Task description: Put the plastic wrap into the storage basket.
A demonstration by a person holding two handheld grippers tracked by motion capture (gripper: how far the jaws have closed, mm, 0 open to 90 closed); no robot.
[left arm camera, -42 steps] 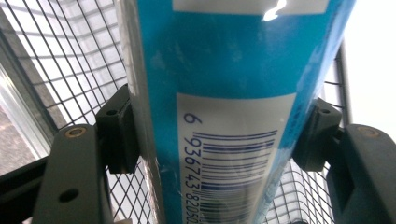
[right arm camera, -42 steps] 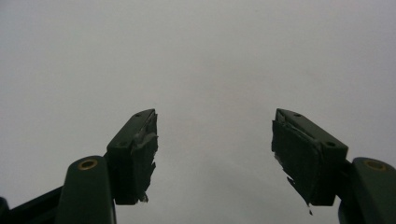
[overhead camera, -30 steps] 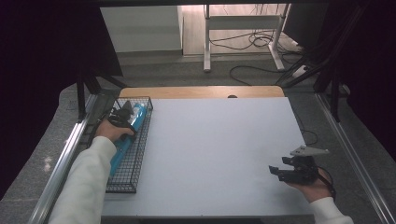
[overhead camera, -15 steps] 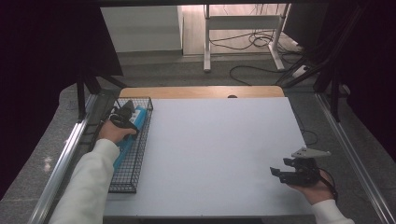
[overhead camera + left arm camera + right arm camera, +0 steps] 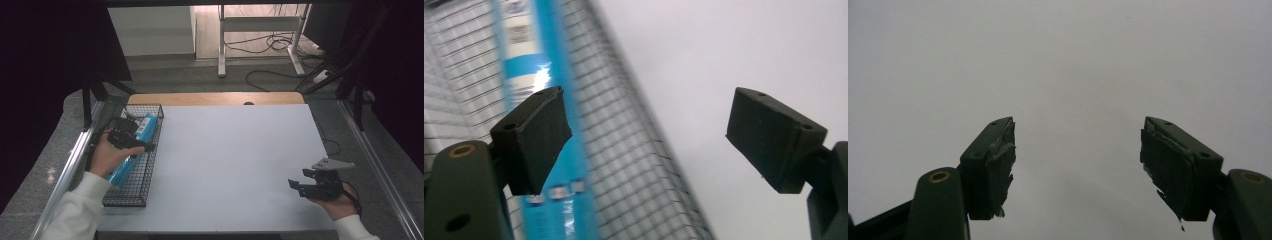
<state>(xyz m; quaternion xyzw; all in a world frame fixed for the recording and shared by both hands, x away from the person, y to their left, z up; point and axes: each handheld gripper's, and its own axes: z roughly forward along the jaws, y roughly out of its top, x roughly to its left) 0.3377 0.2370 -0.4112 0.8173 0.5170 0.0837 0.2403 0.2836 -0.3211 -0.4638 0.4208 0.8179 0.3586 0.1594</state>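
A long blue package lies lengthwise in a black wire basket at the table's left edge. My left gripper hovers over the basket, above the package's middle. Its jaws have just been opening and nothing is between them. In the left gripper view the open left gripper frames bare table, with the blue package and basket mesh below the left jaw. My right gripper rests low near the table's front right corner. In its own view the right gripper is open over plain white surface.
The white tabletop spreads between the two hands. A wooden strip borders its far edge. Metal rails run along both sides. Beyond the table, cables lie on the floor.
The left gripper opened, let go of the blue package and lifted away toward the person. The package stays in the basket. The right gripper has not moved.
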